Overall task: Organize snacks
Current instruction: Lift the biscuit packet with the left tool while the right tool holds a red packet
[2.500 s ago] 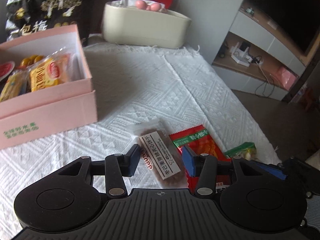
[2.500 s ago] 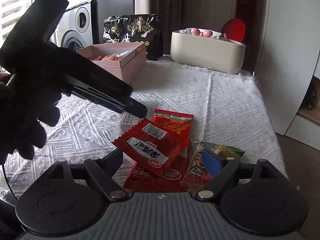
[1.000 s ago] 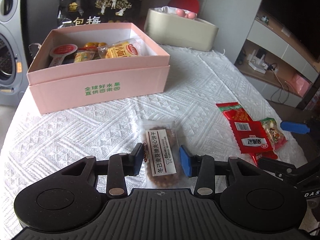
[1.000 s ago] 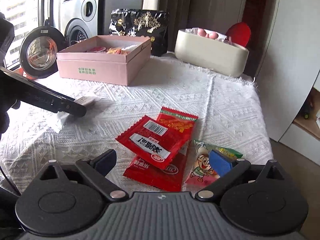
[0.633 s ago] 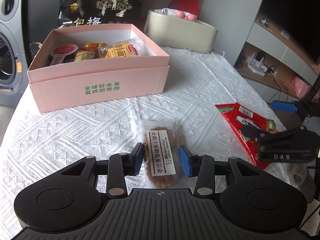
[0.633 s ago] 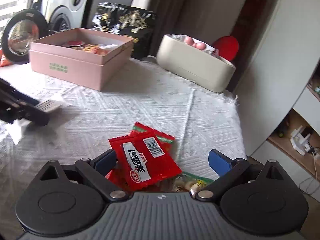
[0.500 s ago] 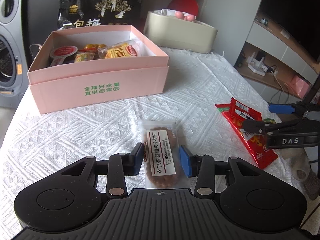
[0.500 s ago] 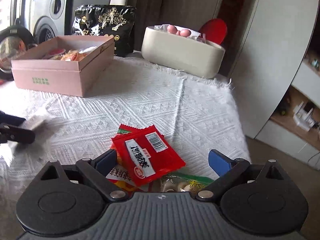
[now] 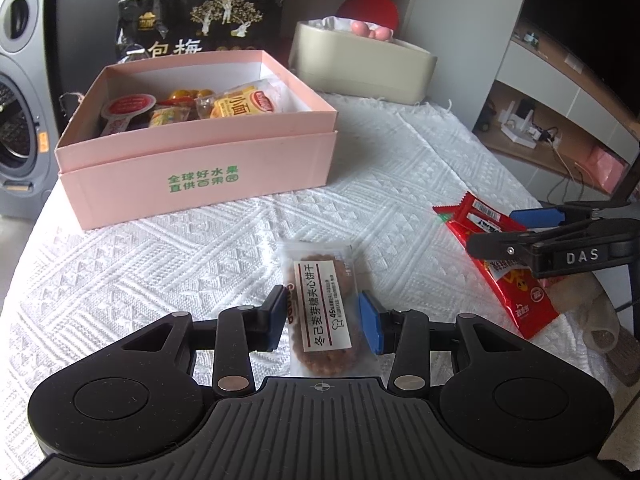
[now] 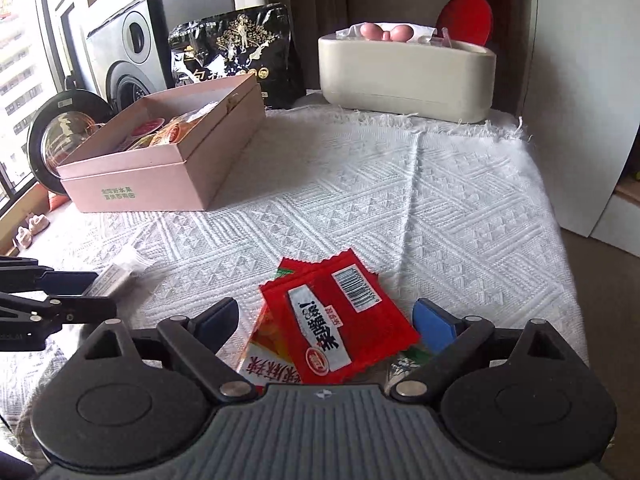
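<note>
The pink box [image 9: 200,176] already holds several snacks; four packets are left on the cloth. The left gripper [image 9: 326,320] grips the biscuit packet [image 9: 320,304] between its pads. The right gripper [image 10: 326,320], jaws wide and just narrowing, straddles the top red packet [image 10: 340,320] untouched, with another red one and a green packet [image 10: 404,364] beneath

Daylight enters from the window [image 10: 16,80] at left, overexposed there. Soft shadows fall right of the pink box [image 10: 160,160]. Focus sharp; fisheye bends edges.
</note>
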{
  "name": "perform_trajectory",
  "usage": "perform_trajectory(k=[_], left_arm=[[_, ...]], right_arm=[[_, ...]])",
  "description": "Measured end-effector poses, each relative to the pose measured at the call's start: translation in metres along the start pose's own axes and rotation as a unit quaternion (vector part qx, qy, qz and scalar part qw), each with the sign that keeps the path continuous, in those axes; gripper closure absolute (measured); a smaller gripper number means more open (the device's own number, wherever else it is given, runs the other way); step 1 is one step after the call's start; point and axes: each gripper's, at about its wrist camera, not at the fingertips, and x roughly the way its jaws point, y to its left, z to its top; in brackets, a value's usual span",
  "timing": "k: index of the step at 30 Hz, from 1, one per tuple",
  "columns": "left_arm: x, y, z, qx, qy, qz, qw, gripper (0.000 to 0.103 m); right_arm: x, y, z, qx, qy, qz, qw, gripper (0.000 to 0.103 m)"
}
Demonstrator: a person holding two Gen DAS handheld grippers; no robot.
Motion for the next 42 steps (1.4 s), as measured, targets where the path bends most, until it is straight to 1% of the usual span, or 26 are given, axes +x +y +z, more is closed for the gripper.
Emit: perform_trajectory(k=[2, 4, 8, 11, 13, 16, 19, 20, 21, 22, 24, 25, 29, 33, 34, 35, 36, 38, 39, 40, 42], left_arm=[[0.000, -0.001, 0.000, 0.001, 0.000, 0.002, 1.0000, 0.058], [0.000, -0.002, 0.000, 0.003, -0.001, 0.004, 1.0000, 0.058], [0.000, -0.003, -0.001, 0.005, -0.002, 0.008, 1.0000, 0.058], [0.001, -0.004, -0.001, 0.006, -0.002, 0.009, 0.9999, 0.058], [0.000, -0.004, -0.001, 0.005, -0.002, 0.008, 0.9999, 0.058], [0.000, -0.004, -0.001, 0.006, -0.003, 0.008, 0.9999, 0.058], [0.000, -0.003, -0.002, 0.003, -0.005, 0.007, 1.0000, 0.058], [0.000, -0.002, -0.002, 0.000, -0.006, 0.006, 1.0000, 0.058], [0.000, -0.002, -0.003, -0.002, -0.008, 0.005, 1.0000, 0.057], [-0.001, -0.001, -0.003, -0.004, -0.009, 0.004, 0.9999, 0.057], [-0.001, 0.000, -0.004, -0.009, -0.012, 0.003, 0.9999, 0.057], [-0.001, 0.000, -0.005, -0.011, -0.012, 0.003, 0.9999, 0.057], [-0.002, -0.003, -0.006, -0.003, -0.008, 0.010, 0.9999, 0.057], [-0.005, -0.008, -0.009, 0.030, -0.006, 0.006, 0.9995, 0.058], [-0.006, -0.008, -0.011, 0.031, -0.009, 0.003, 0.9995, 0.058], [-0.007, -0.006, -0.012, 0.023, -0.011, -0.003, 0.9997, 0.059], [-0.009, -0.003, -0.013, 0.011, -0.012, -0.012, 0.9998, 0.061], [-0.015, 0.005, -0.013, -0.018, -0.012, -0.039, 0.9990, 0.063], [-0.020, 0.009, -0.013, -0.032, -0.017, -0.050, 0.9981, 0.063], [-0.027, 0.011, -0.011, -0.038, -0.029, -0.054, 0.9974, 0.064], [-0.044, 0.015, 0.000, -0.038, -0.059, -0.046, 0.9965, 0.064]], right_arm=[[-0.008, 0.004, -0.005, -0.003, 0.000, 0.018, 1.000, 0.008], [-0.016, 0.009, -0.010, -0.013, -0.005, 0.020, 1.000, 0.008], [-0.018, 0.014, -0.009, -0.025, -0.014, -0.012, 1.000, 0.008], [-0.010, 0.015, -0.002, -0.017, -0.017, -0.034, 0.999, 0.008], [-0.003, 0.014, 0.003, -0.005, -0.018, -0.042, 0.999, 0.009], [0.008, 0.011, 0.006, 0.005, -0.011, -0.050, 0.999, 0.018], [0.016, 0.008, 0.007, 0.011, 0.001, -0.053, 0.999, 0.029], [0.016, 0.008, 0.007, 0.010, 0.003, -0.057, 0.998, 0.035], [0.014, 0.009, 0.007, 0.006, 0.002, -0.058, 0.998, 0.039], [0.012, 0.010, 0.006, 0.003, 0.002, -0.058, 0.998, 0.039], [0.003, 0.013, 0.007, -0.006, -0.006, -0.057, 0.998, 0.049], [-0.001, 0.015, 0.007, -0.010, -0.007, -0.055, 0.998, 0.051], [-0.021, 0.022, 0.005, -0.015, -0.017, -0.040, 0.999, 0.054], [-0.042, 0.028, 0.003, -0.013, -0.028, -0.022, 0.999, 0.056], [-0.047, 0.030, 0.002, -0.011, -0.031, -0.017, 0.999, 0.056], [-0.052, 0.034, 0.002, -0.007, -0.036, -0.012, 0.999, 0.056], [-0.056, 0.037, 0.002, -0.005, -0.040, -0.010, 0.999, 0.056], [-0.063, 0.046, 0.001, 0.001, -0.053, -0.013, 0.999, 0.056], [-0.067, 0.050, 0.000, 0.005, -0.062, -0.016, 0.998, 0.056], [-0.071, 0.053, -0.001, 0.011, -0.073, -0.018, 0.997, 0.056], [-0.079, 0.057, -0.004, 0.019, -0.092, -0.025, 0.995, 0.056]])
